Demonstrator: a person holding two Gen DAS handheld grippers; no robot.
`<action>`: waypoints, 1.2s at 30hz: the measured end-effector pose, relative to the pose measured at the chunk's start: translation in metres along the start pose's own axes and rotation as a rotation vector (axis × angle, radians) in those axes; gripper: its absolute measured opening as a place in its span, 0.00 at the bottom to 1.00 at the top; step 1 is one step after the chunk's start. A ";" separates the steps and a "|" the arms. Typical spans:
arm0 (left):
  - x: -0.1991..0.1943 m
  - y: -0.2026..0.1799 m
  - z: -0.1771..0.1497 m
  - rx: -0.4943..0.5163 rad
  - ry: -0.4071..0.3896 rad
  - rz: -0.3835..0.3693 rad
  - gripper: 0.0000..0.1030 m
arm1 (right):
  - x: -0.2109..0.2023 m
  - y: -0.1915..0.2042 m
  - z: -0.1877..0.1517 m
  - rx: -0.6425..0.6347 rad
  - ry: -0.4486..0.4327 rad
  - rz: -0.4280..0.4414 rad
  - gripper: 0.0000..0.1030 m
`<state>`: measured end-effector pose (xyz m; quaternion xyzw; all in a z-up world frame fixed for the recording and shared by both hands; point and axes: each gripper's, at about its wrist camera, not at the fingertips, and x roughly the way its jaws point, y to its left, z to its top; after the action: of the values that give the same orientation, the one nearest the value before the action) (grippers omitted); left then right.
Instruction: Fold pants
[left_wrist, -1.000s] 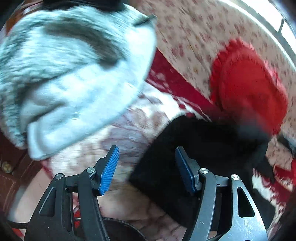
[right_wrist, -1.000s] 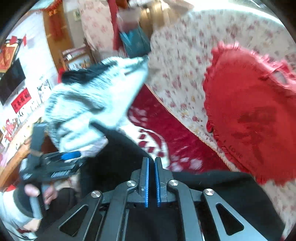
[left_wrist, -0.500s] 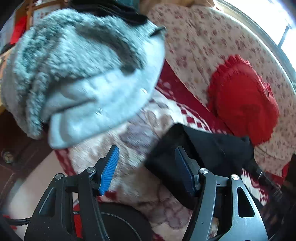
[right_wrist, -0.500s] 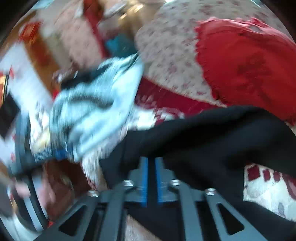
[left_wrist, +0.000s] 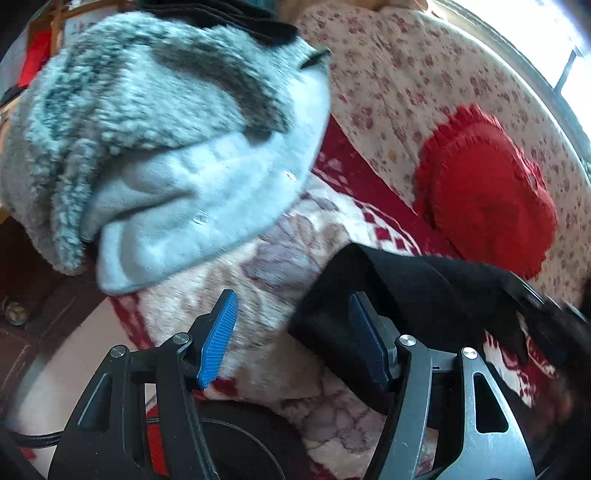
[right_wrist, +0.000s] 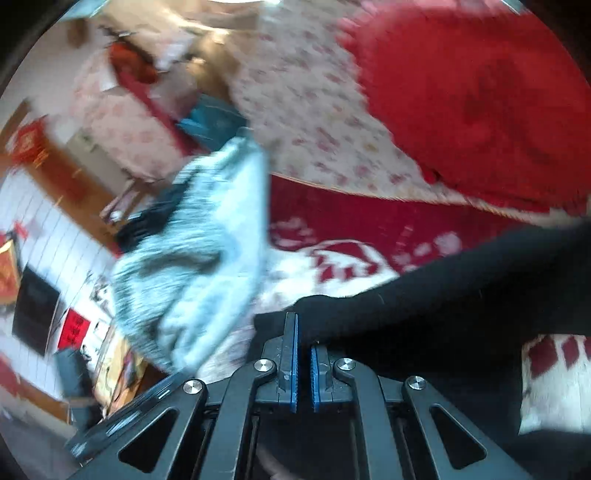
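The black pants (left_wrist: 402, 291) lie folded over on the red and cream patterned blanket (left_wrist: 280, 266) of a sofa. My left gripper (left_wrist: 295, 332) is open and empty, its right finger over the pants' left edge. In the right wrist view my right gripper (right_wrist: 303, 354) is shut on the black pants (right_wrist: 461, 288), which stretch away to the right, lifted above the blanket (right_wrist: 332, 266). The right gripper's body shows at the right edge of the left wrist view (left_wrist: 546, 314).
A fluffy grey and white garment (left_wrist: 166, 122) hangs over the sofa's left end, also in the right wrist view (right_wrist: 207, 258). A red heart-shaped cushion (left_wrist: 487, 188) leans on the floral backrest (left_wrist: 399, 74). The floor (left_wrist: 51, 369) lies to the left below the seat.
My right gripper has swung the held pants fabric across, with the view blurred by motion. My left gripper has drawn back slightly, still open; the pants' folded edge has shifted right.
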<state>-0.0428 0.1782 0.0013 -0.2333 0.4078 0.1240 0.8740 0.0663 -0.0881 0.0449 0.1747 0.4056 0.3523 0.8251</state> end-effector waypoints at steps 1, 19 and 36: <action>-0.002 0.005 0.002 -0.010 -0.008 0.007 0.61 | -0.008 0.017 -0.012 -0.022 -0.011 0.004 0.05; -0.002 -0.004 -0.007 0.011 0.012 0.019 0.61 | 0.017 0.022 -0.103 -0.078 0.246 0.036 0.34; 0.021 0.033 -0.009 -0.029 0.068 0.105 0.61 | 0.055 0.080 -0.137 -0.984 0.219 -0.325 0.34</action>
<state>-0.0487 0.2021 -0.0302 -0.2283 0.4473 0.1675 0.8484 -0.0537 0.0073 -0.0227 -0.3360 0.2979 0.3847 0.8065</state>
